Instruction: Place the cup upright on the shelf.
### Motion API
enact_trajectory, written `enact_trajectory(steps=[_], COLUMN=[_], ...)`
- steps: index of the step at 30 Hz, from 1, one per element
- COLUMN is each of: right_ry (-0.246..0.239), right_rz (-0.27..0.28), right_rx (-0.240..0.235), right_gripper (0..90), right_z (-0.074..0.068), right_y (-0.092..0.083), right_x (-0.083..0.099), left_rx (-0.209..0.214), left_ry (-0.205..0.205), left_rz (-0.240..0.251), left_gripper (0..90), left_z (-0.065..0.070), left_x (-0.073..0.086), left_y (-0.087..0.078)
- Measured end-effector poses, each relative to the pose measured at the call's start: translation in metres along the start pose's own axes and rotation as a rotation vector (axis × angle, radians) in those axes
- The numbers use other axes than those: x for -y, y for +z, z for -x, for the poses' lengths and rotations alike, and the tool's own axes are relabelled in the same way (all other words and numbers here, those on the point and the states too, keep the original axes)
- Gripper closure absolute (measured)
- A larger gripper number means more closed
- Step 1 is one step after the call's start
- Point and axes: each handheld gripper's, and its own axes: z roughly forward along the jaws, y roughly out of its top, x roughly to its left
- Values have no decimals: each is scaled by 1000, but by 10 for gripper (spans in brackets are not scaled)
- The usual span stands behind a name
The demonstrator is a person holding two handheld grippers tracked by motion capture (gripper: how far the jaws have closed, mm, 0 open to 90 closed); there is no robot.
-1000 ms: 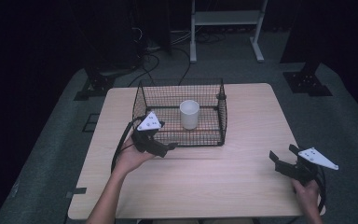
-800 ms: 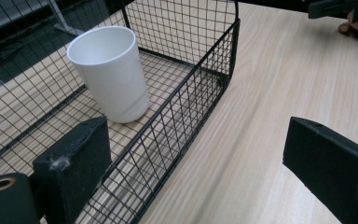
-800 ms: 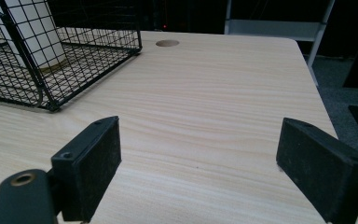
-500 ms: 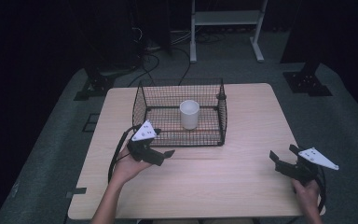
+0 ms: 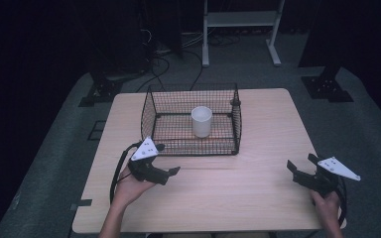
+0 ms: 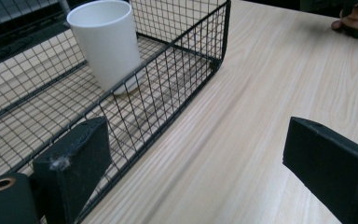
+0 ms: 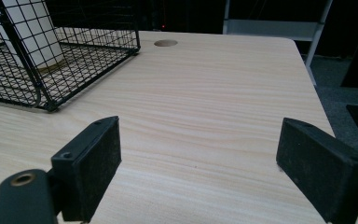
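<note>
A white cup (image 5: 201,121) stands upright inside a black wire basket (image 5: 188,147) at the middle of the wooden table (image 5: 228,198). My left gripper (image 5: 167,158) is open and holds nothing. It hovers just in front of the basket's front left corner. In the left gripper view the cup (image 6: 106,44) sits behind the mesh wall (image 6: 168,84), with the left gripper (image 6: 196,168) spread wide over bare wood. My right gripper (image 5: 300,162) rests near the table's front right edge, open, with bare table between its pads (image 7: 198,168).
A round cable hole (image 7: 165,43) lies in the tabletop beyond the basket (image 7: 74,70). On the dark floor behind the table are a white frame (image 5: 240,20), cables and black stands. The person's other hand (image 6: 354,18) is at the top right of the left gripper view.
My left gripper has drawn back from the basket's front left side toward the person, and slightly lower in the view. The right gripper, the cup and the basket have stayed put.
</note>
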Motion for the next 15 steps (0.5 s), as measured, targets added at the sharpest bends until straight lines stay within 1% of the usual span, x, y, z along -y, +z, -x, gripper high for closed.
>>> enact_trajectory(steps=[2,5,7,10,12,15], right_ry=[0,1,1,0,1,-4], right_rz=[0,-2,-2,-1,-1,-1], right_rx=[-1,0,1,2,2,3], right_gripper=[130,130,130,130,130,130], right_z=[0,0,0,0,0,0], right_y=[0,0,0,0,0,0], right_x=[0,0,0,0,0,0], left_rx=[0,-4,-6,-9,-14,-31], left_ry=[-7,-19,-23,-38,-41,-61], left_rz=[-3,20,23,50,70,107], left_gripper=[70,70,69,70,70,70], left_z=[1,4,6,10,12,13], left_x=[4,9,13,20,23,30], left_y=[-2,-4,-6,-10,-12,-17])
